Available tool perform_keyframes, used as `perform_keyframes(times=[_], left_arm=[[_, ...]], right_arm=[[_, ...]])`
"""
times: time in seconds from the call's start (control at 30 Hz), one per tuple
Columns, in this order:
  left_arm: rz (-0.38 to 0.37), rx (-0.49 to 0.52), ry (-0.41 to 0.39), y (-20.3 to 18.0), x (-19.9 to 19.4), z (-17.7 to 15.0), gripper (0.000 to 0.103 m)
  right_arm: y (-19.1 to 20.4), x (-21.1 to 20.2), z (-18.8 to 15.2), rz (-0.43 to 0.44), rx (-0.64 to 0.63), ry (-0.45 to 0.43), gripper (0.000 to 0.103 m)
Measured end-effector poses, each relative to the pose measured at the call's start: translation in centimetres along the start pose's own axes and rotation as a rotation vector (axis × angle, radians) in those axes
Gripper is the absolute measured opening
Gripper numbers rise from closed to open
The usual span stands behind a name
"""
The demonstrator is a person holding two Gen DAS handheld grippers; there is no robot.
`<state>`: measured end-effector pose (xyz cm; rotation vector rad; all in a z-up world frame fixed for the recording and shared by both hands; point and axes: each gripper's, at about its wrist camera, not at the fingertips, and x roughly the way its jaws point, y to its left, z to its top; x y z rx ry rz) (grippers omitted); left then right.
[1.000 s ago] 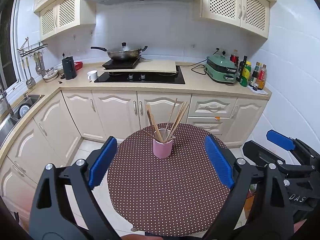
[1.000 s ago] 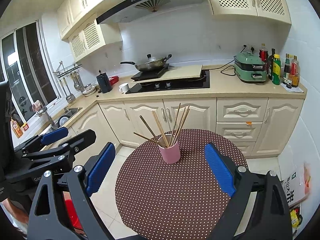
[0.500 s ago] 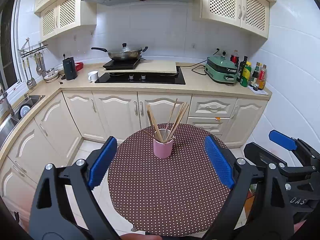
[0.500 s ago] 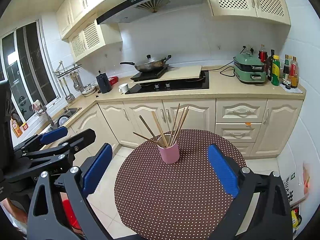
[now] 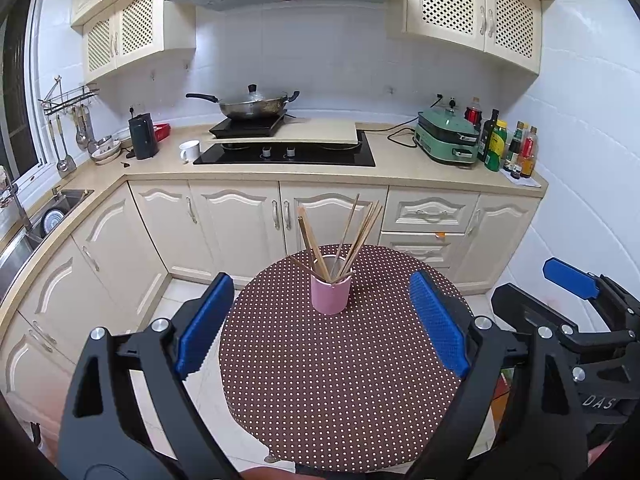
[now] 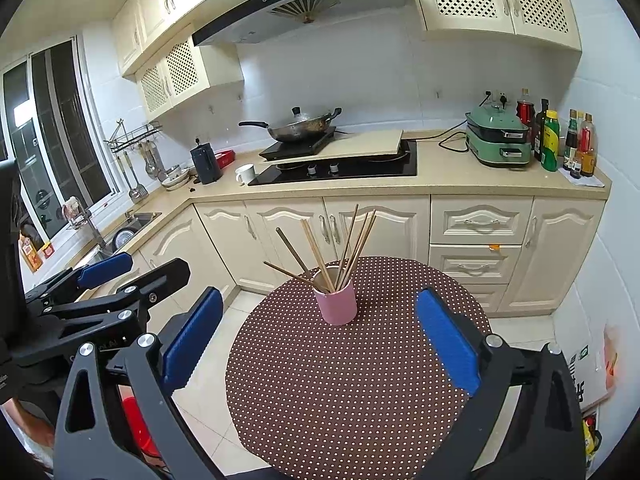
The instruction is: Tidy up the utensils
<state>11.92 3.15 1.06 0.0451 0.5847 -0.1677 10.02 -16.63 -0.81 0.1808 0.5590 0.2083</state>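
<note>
A pink cup (image 5: 331, 295) stands on the far part of a round brown dotted table (image 5: 340, 380). Several wooden chopsticks (image 5: 348, 236) stand in it, fanned out. The cup (image 6: 336, 303) and chopsticks (image 6: 340, 244) also show in the right wrist view. My left gripper (image 5: 322, 322) is open and empty, held above the table's near side, short of the cup. My right gripper (image 6: 320, 338) is open and empty, also short of the cup. Each gripper shows at the side of the other's view.
Cream kitchen cabinets (image 5: 240, 216) and a counter run behind the table. On the counter are a hob with a wok (image 5: 252, 106), a white mug (image 5: 190, 150), a green cooker (image 5: 446, 136) and bottles (image 5: 516, 148). A sink (image 5: 48, 216) is at the left.
Both grippers have drifted slightly; the right one has backed off a little from the cup. The cup and chopsticks have not moved.
</note>
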Motion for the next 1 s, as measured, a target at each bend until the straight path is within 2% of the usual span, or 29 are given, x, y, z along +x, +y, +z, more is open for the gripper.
perform_keyframes(times=[1.0], left_arm=[[-0.001,-0.039,0.042,0.1,0.1,-1.6,0.09]], right_arm=[[-0.5,0.2,-0.8,0.015,0.029,0.039,0.094]])
